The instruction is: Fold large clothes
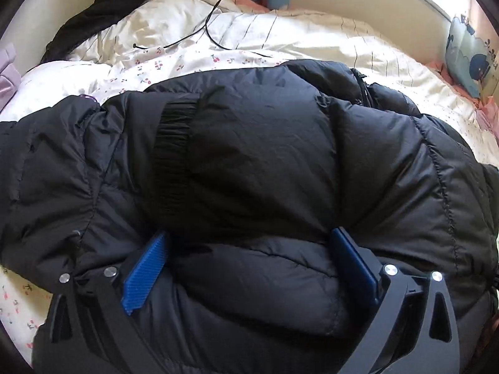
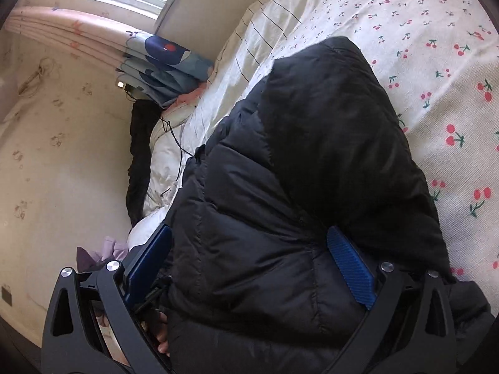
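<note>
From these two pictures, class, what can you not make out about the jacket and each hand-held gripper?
- Left wrist view: black puffer jacket runs past the left and bottom edges; its full shape is unseen.
- Right wrist view: padding bulges between the right hand-held gripper fingers; the grip is unclear.
- Left hand-held gripper: likewise.

We see one black quilted puffer jacket (image 1: 255, 162), bulky, bunched into a mound, ribbed cuff (image 1: 173, 143) exposed on top
</note>
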Demonstrator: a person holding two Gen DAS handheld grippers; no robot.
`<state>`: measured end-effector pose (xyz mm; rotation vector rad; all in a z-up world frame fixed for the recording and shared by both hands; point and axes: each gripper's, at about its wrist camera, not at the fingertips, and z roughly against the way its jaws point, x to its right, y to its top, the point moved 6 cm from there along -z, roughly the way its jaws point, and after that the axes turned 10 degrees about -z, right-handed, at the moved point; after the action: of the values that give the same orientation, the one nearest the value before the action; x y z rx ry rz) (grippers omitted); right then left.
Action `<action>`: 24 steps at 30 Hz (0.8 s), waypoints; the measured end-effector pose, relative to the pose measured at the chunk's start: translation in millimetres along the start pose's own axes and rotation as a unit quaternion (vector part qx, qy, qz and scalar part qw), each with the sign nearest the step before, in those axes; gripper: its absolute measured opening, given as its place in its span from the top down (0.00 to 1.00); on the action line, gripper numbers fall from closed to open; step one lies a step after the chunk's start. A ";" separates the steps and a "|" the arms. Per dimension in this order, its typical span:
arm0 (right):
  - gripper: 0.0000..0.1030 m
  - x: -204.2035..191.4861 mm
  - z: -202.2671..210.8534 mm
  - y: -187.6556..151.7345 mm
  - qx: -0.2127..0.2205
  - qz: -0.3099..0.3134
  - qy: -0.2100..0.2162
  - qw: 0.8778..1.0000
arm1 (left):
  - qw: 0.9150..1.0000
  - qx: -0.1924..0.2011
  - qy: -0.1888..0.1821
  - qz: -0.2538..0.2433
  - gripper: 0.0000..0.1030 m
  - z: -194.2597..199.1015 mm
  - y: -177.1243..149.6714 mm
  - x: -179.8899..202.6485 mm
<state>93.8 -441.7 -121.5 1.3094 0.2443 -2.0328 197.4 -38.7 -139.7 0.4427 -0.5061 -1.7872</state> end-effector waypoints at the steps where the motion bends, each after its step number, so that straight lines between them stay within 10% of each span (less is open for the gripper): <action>1: 0.07 0.0 1.2 -0.1 0.001 -0.001 0.001 1.000 | 1.000 0.001 -0.001 0.000 0.06 3.5 0.1 -0.5; 8: 0.07 2.3 0.5 1.7 0.002 -0.013 0.008 1.000 | 0.990 0.138 0.009 0.040 0.06 119.3 -14.6 -69.0; 14: 0.07 4.6 0.8 1.9 0.003 -0.017 0.010 1.000 | 0.943 0.284 0.057 0.163 0.06 228.2 -76.6 -207.8; 21: 0.07 6.5 0.2 1.1 0.005 -0.016 0.008 1.000 | 0.890 0.332 0.053 0.309 0.06 246.6 -108.9 -312.9; 24: 0.07 5.0 -0.7 -0.2 0.007 -0.011 0.003 1.000 | 0.884 0.344 0.063 0.309 0.06 243.5 -96.0 -319.6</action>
<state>92.9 -443.5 -126.1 1.3267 0.2493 -2.0519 72.6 319.7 23.3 0.7747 -1.0636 -0.9154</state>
